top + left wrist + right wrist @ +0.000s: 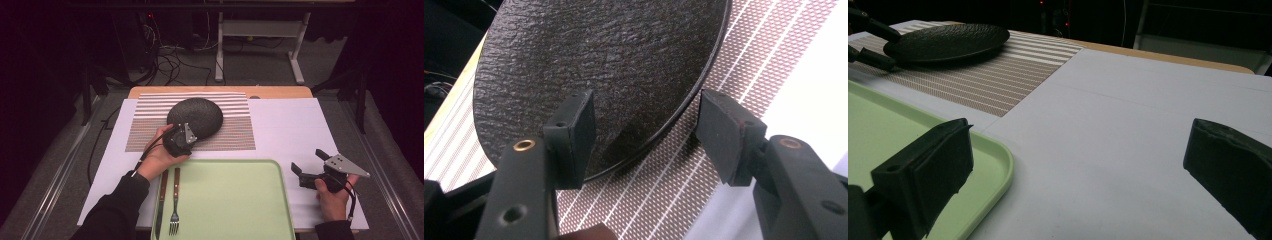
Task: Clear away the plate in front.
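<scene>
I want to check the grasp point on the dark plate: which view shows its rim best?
The left gripper view: the dark plate fills it, rim between the open fingers. The high view shows it whole but small; the right gripper view shows it far off, edge-on.

Table (280,92) under white sheet (295,130)

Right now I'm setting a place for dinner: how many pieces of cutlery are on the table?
2. A knife and a fork lie side by side just left of the green tray, knife on the outside. None seem hidden.
</scene>
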Available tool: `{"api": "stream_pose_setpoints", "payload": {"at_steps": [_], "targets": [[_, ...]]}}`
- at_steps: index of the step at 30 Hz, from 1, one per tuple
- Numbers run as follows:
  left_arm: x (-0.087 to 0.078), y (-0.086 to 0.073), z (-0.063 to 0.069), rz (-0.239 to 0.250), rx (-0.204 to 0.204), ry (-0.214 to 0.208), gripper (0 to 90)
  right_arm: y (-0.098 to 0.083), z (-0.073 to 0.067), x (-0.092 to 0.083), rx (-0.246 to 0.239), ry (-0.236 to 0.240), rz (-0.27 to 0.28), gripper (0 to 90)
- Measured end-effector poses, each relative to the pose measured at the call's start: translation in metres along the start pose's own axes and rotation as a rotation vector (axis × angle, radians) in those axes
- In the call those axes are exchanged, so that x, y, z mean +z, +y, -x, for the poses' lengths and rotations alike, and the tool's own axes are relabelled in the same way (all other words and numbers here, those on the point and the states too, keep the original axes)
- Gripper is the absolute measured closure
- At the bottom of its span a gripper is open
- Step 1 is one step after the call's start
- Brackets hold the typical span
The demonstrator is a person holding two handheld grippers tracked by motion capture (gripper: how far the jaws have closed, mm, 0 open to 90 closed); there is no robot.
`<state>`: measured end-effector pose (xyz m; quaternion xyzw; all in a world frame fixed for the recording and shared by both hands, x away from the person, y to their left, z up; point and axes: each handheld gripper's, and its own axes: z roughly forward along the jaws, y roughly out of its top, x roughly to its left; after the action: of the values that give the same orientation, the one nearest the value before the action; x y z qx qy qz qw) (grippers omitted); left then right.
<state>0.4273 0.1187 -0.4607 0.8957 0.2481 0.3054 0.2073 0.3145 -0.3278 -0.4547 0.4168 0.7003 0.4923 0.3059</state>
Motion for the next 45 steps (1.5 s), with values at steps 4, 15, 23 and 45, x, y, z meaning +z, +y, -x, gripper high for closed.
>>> {"api": "stream_pose_setpoints", "payload": {"at_steps": [4,15,23,45], "targets": [[0.004,0.000,0.002,0.002,0.013,0.013,41.4,0.000,0.000,0.000,0.001,0.000,0.001,0.0],[0.007,-0.001,0.009,0.023,0.110,0.081,47.1,0.000,0.000,0.000,-0.001,-0.002,-0.002,0.0],[0.012,0.000,0.022,0.021,0.240,0.193,53.6,0.000,-0.001,0.001,-0.003,-0.003,-0.005,0.0],[0.016,0.008,0.036,-0.045,0.469,0.281,75.9,0.000,-0.002,0.002,-0.014,-0.008,-0.012,0.0]]}}
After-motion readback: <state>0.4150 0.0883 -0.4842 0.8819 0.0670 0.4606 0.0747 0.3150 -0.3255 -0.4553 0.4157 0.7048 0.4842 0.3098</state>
